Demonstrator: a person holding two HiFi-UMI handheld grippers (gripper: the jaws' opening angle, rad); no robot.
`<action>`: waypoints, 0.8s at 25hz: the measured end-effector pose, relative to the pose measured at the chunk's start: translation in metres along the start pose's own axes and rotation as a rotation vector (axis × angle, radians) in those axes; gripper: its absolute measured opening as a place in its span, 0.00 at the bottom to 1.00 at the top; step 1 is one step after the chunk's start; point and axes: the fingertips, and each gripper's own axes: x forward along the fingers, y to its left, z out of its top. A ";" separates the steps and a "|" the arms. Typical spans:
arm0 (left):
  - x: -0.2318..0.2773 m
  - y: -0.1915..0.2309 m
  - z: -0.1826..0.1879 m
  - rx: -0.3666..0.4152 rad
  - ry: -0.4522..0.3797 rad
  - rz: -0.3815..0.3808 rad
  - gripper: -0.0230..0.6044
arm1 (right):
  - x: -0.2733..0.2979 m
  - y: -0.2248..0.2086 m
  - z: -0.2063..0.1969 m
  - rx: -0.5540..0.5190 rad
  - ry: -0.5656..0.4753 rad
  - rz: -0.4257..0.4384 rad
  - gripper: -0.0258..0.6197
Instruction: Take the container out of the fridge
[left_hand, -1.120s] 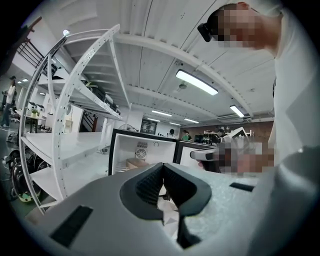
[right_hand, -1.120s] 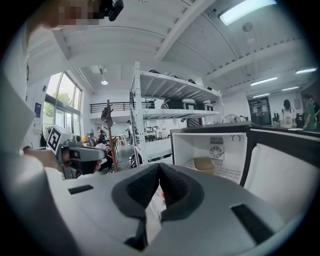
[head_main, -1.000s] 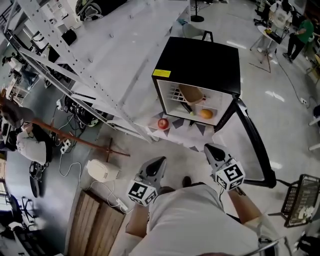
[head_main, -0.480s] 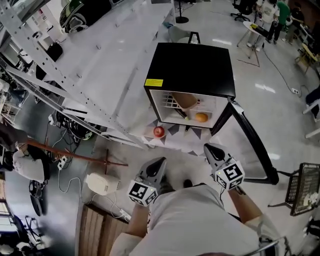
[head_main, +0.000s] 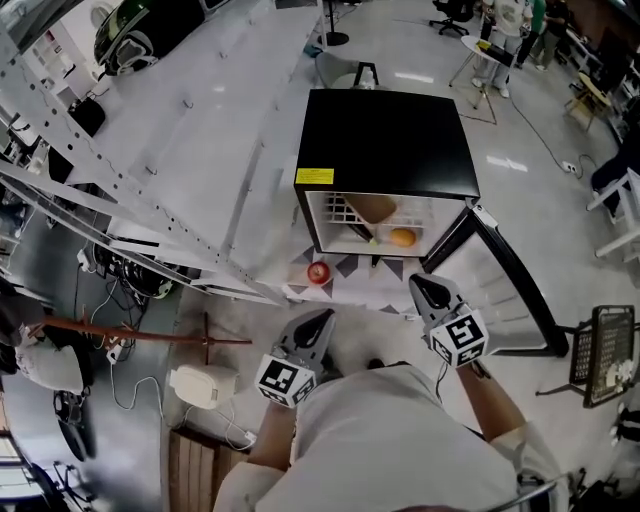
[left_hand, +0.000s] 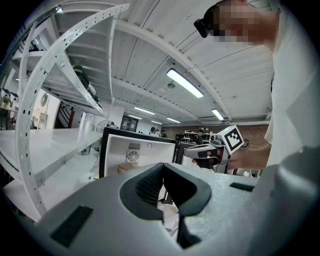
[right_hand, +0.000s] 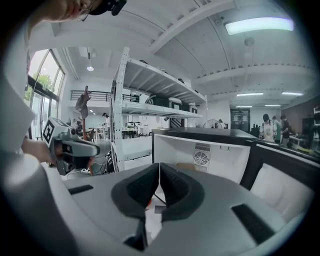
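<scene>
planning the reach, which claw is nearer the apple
Left. In the head view the left claw sits directly short of the apple; the right claw is farther off to its right, near the open door.

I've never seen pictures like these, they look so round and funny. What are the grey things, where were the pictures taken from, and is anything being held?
There is no robot: a person holds a grabbing tool in each hand. The head view comes from a camera on the person's head, looking down. It shows the left tongs and the right tongs in front of a small black fridge whose door is open. Inside sit a tan container and an orange fruit; a red apple lies just outside. The two round pictures come from cameras riding on the grey tools, looking along the tongs. Both tongs are shut and hold nothing.
</scene>
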 end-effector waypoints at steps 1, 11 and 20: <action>0.000 0.004 0.001 0.000 -0.002 -0.006 0.04 | 0.006 0.000 0.001 -0.011 0.006 -0.007 0.06; -0.005 0.043 0.001 -0.010 -0.014 -0.044 0.04 | 0.074 -0.006 -0.002 -0.212 0.057 -0.077 0.15; -0.003 0.064 0.000 -0.030 -0.025 -0.050 0.04 | 0.131 -0.024 -0.019 -0.334 0.147 -0.090 0.27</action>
